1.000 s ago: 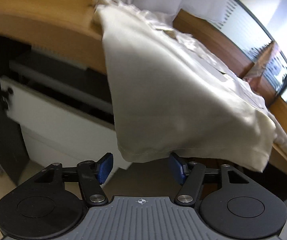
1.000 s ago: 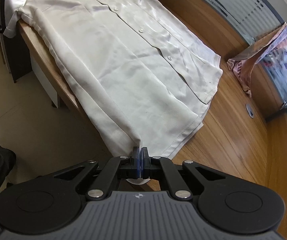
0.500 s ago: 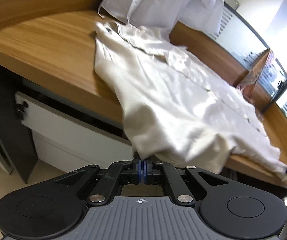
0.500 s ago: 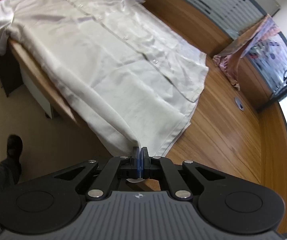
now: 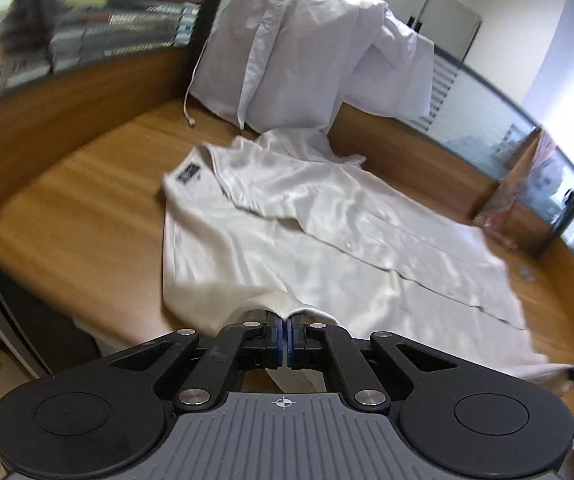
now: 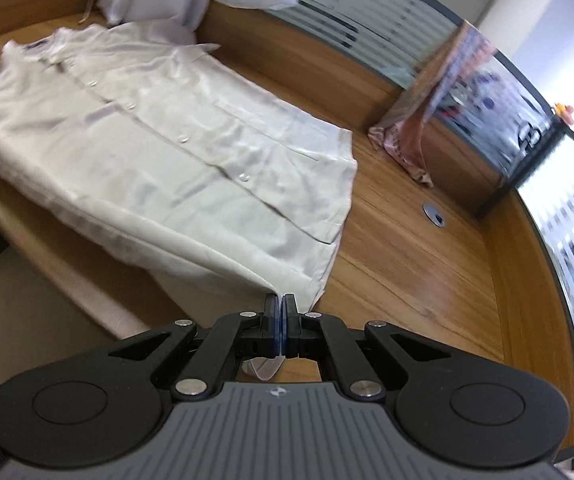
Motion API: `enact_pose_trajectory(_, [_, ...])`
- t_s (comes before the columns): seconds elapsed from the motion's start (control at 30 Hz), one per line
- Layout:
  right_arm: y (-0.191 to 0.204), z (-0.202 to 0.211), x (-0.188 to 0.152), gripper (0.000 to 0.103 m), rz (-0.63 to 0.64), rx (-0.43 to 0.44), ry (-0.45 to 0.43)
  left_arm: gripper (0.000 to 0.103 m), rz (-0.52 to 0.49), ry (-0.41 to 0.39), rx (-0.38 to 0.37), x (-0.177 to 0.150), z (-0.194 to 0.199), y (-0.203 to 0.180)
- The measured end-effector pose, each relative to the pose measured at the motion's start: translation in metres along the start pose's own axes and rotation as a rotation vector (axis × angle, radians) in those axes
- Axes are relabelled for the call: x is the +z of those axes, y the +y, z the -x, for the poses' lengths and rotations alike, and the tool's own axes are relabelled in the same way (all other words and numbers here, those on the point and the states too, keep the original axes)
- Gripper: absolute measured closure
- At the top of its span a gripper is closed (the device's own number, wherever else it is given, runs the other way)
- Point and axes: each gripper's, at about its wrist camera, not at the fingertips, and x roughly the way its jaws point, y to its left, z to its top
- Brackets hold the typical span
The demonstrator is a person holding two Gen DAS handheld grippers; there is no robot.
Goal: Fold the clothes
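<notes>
A cream button-up shirt (image 5: 327, 236) lies front up on the wooden desk (image 5: 87, 216), collar to the far left. My left gripper (image 5: 286, 338) is shut on the shirt's near sleeve edge and holds it lifted over the desk's front edge. In the right wrist view the same shirt (image 6: 159, 148) spreads across the desk (image 6: 407, 264). My right gripper (image 6: 282, 320) is shut on the shirt's near hem corner, with a scrap of fabric showing under the jaws.
A pile of white garments (image 5: 311, 52) stands at the back of the desk behind the collar. A pink patterned cloth (image 6: 431, 120) leans on the back wall at the right. A round cable grommet (image 6: 434, 214) sits in the desk top. A low wooden wall rims the desk's far side.
My left gripper closed on the sleeve edge and rose from below the desk edge to above it. The right gripper stayed shut on the hem corner and also lifted, pulling the hanging side up.
</notes>
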Motion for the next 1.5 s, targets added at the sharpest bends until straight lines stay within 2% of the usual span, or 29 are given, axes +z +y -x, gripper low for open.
enact_pose_trajectory(0.2, [-0.008, -0.02, 0.024, 0.102, -0.048, -0.035, 0.018, 0.099, -0.037, 0.012, 0.07, 0.058, -0.042, -0.019])
enact_pose_trajectory(0.33, [-0.012, -0.048, 0.046, 0.102, -0.036, -0.055, 0.045, 0.099, -0.056, 0.027, 0.062, 0.09, -0.076, -0.028])
enact_pose_trajectory(0.53, [-0.022, -0.095, 0.078, 0.102, -0.025, -0.054, 0.12, 0.099, -0.161, 0.092, 0.054, 0.125, -0.132, -0.042])
enact_pose_trajectory(0.8, [-0.018, -0.146, 0.106, 0.102, 0.072, -0.035, 0.195, 0.099, -0.228, 0.165, 0.063, 0.146, -0.181, -0.043])
enact_pose_trajectory(1.1, [-0.022, -0.189, 0.122, 0.1, 0.177, 0.03, 0.279, 0.098, -0.23, 0.222, 0.114, 0.151, -0.217, -0.044])
enact_pose_trajectory(1.2, [-0.023, -0.192, 0.126, 0.085, 0.203, 0.04, 0.287, 0.096, -0.23, 0.231, 0.127, 0.152, -0.225, -0.045])
enact_pose_trajectory(1.27, [-0.024, -0.187, 0.132, 0.071, 0.209, 0.07, 0.275, 0.079, -0.223, 0.223, 0.14, 0.154, -0.226, -0.046])
enact_pose_trajectory(1.3, [-0.025, -0.183, 0.137, 0.069, 0.211, 0.088, 0.266, 0.074, -0.217, 0.215, 0.14, 0.156, -0.224, -0.045])
enact_pose_trajectory(1.37, [-0.025, -0.174, 0.147, 0.068, 0.205, 0.14, 0.24, 0.053, -0.216, 0.196, 0.128, 0.16, -0.217, -0.044])
enact_pose_trajectory(1.5, [-0.015, -0.155, 0.169, 0.066, 0.189, 0.298, 0.172, 0.051, -0.264, 0.191, 0.125, 0.166, -0.204, -0.04])
